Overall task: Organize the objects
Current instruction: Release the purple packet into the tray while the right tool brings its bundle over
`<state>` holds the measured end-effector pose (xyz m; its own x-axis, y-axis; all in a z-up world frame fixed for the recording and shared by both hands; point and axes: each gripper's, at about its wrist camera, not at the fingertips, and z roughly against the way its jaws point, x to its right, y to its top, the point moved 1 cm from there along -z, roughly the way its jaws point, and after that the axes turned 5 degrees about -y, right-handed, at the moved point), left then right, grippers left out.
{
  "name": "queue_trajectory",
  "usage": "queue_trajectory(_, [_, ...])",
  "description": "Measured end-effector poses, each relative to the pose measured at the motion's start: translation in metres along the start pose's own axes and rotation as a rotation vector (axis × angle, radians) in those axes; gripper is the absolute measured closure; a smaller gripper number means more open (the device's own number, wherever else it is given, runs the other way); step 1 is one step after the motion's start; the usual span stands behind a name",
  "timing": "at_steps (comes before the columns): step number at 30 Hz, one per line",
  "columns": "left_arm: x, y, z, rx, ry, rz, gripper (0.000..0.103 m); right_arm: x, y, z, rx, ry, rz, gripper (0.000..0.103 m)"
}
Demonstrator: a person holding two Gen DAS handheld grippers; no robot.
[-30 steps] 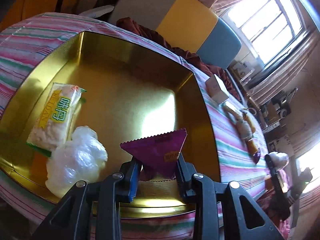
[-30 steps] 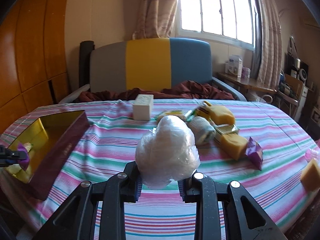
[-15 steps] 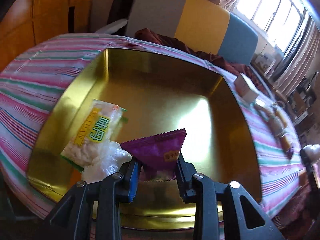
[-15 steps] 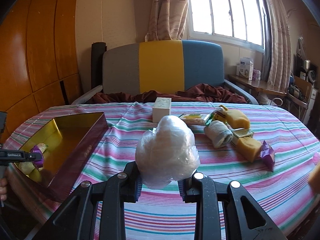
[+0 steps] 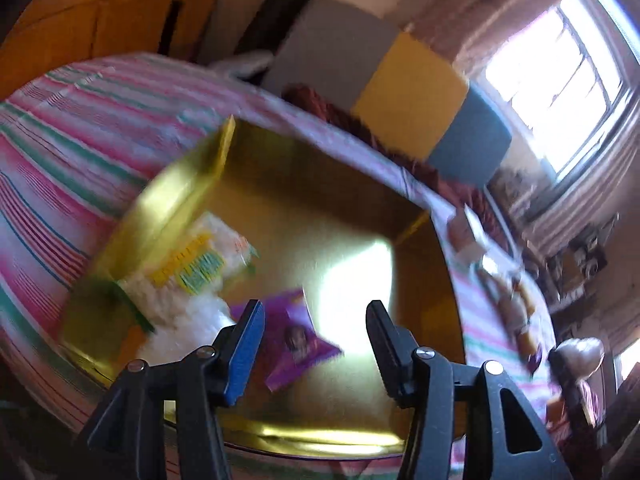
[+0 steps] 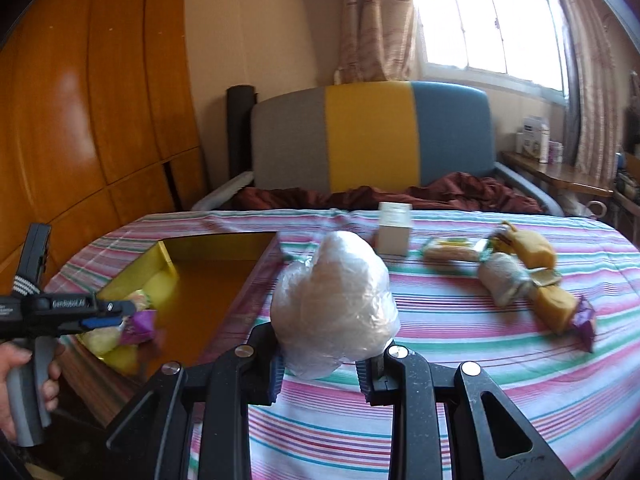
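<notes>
A gold-lined box (image 5: 188, 184) (image 6: 168, 258) lies on the striped table. In it, a purple snack packet (image 5: 294, 342) (image 6: 140, 326) rests beside a yellow-green packet (image 5: 192, 264) and a white plastic-wrapped bundle (image 5: 188, 328). My left gripper (image 5: 316, 340) hangs over the box, its jaws opening; the purple packet lies loose below them, free of the pads. In the right wrist view that left gripper (image 6: 104, 316) shows from the side, held by a hand (image 6: 24, 372). My right gripper (image 6: 324, 368) is shut on another white plastic-wrapped bundle (image 6: 334, 304), above the table to the right of the box.
On the table right of the box lie a small white box (image 6: 394, 232), a long snack packet (image 6: 454, 250), a pale wrapped roll (image 6: 504, 284), yellow blocks (image 6: 530, 246) and a purple wrapper (image 6: 584, 320). A sofa (image 6: 372, 140) stands behind; a wooden wall (image 6: 80, 100) at left.
My left gripper's jaws have parted and let go of the purple packet, which now lies in the box. The right gripper with its bundle has moved leftward, nearer the box.
</notes>
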<state>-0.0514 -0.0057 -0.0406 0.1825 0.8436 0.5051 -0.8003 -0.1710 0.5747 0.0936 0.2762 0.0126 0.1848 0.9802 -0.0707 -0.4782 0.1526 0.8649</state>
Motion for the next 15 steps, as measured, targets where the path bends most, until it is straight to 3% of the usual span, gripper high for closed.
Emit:
queue_trajectory(3, [-0.002,0.009,0.021,0.113,0.009,0.010,0.048,-0.020,0.003,-0.007,-0.024,0.068,0.016,0.074])
queue_trajectory(7, [-0.015,0.017,0.042,0.226,0.092,0.072,0.042,-0.054,0.004,-0.014,-0.039,0.149,0.074,0.074])
queue_trajectory(15, [-0.042,0.024,0.044,0.216,0.160,0.211,0.042,-0.110,-0.001,-0.036,-0.102,0.273,0.138,0.073])
